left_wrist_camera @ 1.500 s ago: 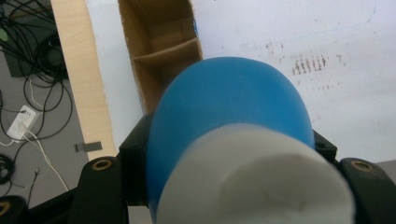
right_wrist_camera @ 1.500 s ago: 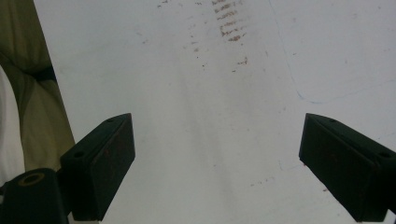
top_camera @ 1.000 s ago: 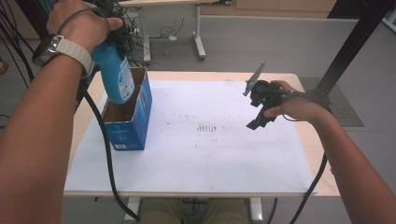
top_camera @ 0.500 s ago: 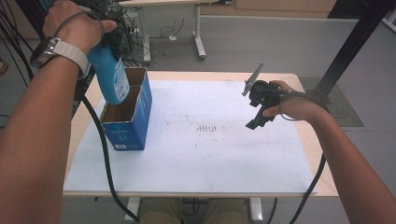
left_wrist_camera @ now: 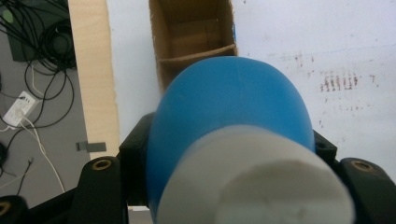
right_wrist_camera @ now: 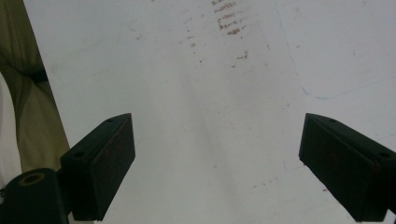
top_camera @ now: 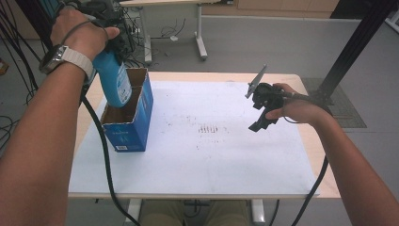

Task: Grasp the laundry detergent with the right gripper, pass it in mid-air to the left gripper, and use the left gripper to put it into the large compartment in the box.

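A grey floor [top_camera: 263, 42] is being seen beyond the wooden table [top_camera: 324, 155], which is being covered by a stained white sheet [top_camera: 211, 160]; the legs of a second table [top_camera: 200, 33] are being shown farther back; black cables [top_camera: 14, 70] are lying at left; a dark post [top_camera: 357, 42] is being shown at right.

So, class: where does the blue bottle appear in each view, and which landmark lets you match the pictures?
High view: the blue bottle sits upper left, held by the left gripper over the cardboard box.
Left gripper view: it is in the centre foreground, white cap nearest, with the box behind it.
Right gripper view: no bottle here.
Shared landmark: the reddish smudge marks on the white sheet.
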Demonstrator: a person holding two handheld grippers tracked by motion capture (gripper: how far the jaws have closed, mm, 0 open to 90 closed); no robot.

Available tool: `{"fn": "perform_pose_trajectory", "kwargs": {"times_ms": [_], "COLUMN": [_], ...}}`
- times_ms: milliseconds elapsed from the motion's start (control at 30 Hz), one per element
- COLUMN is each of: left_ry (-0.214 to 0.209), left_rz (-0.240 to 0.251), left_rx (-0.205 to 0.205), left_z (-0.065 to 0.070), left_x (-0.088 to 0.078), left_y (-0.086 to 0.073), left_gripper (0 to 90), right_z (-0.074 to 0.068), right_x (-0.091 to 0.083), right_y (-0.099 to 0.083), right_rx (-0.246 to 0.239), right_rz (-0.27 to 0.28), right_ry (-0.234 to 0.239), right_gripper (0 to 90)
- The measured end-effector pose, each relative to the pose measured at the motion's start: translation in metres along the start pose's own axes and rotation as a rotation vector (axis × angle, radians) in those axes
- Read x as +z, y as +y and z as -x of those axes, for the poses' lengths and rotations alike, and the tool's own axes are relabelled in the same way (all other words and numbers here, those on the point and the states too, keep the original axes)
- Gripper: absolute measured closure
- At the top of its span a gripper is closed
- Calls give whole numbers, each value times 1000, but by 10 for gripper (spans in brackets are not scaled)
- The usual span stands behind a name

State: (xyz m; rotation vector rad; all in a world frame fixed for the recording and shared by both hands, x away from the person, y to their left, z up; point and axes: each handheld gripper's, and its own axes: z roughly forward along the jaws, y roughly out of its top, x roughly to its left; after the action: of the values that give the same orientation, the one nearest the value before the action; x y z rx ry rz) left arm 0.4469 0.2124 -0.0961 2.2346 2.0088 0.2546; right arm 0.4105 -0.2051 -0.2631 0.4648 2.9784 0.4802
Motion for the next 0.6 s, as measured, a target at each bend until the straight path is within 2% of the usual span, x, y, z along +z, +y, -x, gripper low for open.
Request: {"fn": "perform_pose_trajectory", "kwargs": {"times_ms": [133, 600], "left_ry": [9, -2], "left_rz": [6, 19], "left_rx": [1, 1], "left_z": [-2, -5], "left_x": [7, 33], "left_y": [-1, -3], "left_gripper": [380, 380], "right_z": [0, 0], "right_x": [1, 3], "right_y": [2, 3], "right_rx": [-1, 3], "right_rz": [6, -2], "right_ry": [2, 0], "right_gripper": [102, 102]}}
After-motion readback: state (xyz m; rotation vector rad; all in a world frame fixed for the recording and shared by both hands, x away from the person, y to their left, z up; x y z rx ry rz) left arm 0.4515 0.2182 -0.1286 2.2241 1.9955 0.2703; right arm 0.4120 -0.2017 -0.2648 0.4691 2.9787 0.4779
